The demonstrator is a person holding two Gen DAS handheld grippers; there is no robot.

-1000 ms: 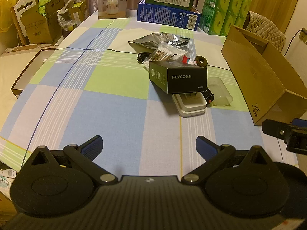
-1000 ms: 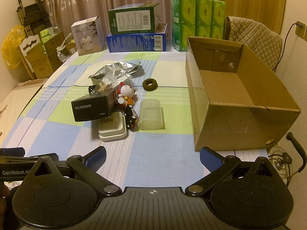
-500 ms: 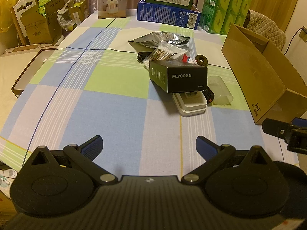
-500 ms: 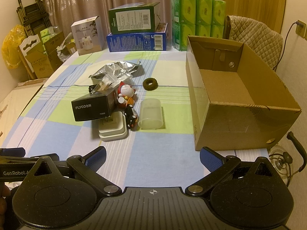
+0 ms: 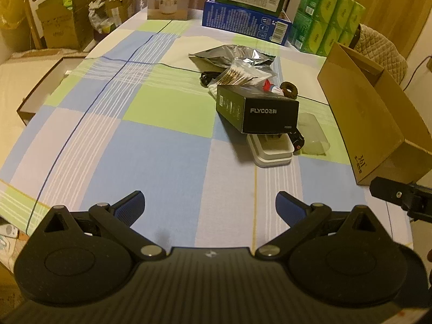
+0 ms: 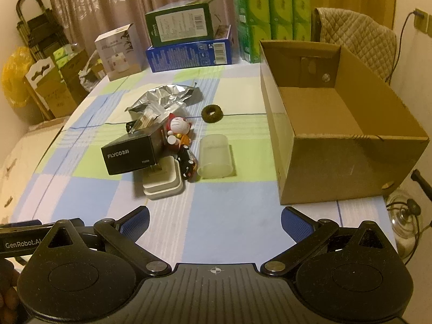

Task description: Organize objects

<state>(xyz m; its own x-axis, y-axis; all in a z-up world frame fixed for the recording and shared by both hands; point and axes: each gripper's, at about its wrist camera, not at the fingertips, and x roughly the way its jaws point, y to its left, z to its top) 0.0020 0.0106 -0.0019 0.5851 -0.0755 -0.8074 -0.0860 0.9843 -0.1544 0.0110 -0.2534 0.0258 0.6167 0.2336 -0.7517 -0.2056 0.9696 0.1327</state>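
Note:
A pile of loose objects lies mid-table: a black FLYCO box (image 5: pixel 263 109) (image 6: pixel 132 154) resting on a white case (image 5: pixel 272 151) (image 6: pixel 163 179), a cat figurine (image 6: pixel 179 127), a small black toy car (image 6: pixel 186 163), a clear plastic cup (image 6: pixel 216 156) on its side, a brown ring (image 6: pixel 212 113), a silver foil bag (image 5: pixel 232 55) (image 6: pixel 164 97) and a bag of cotton swabs (image 5: pixel 239 75). An open cardboard box (image 6: pixel 343 140) (image 5: pixel 370 116) stands to their right, nothing visible inside. My left gripper (image 5: pixel 210 206) and right gripper (image 6: pixel 215 220) are both open, held near the table's front edge, well short of the pile.
Checked tablecloth (image 5: pixel 151 151) covers the table. Stacked boxes (image 6: pixel 189 37), a white carton (image 6: pixel 118 54) and green tissue packs (image 6: pixel 270 13) line the far edge. A quilted chair (image 6: pixel 356 40) stands behind the cardboard box. A tray (image 5: pixel 40 91) sits off the left side.

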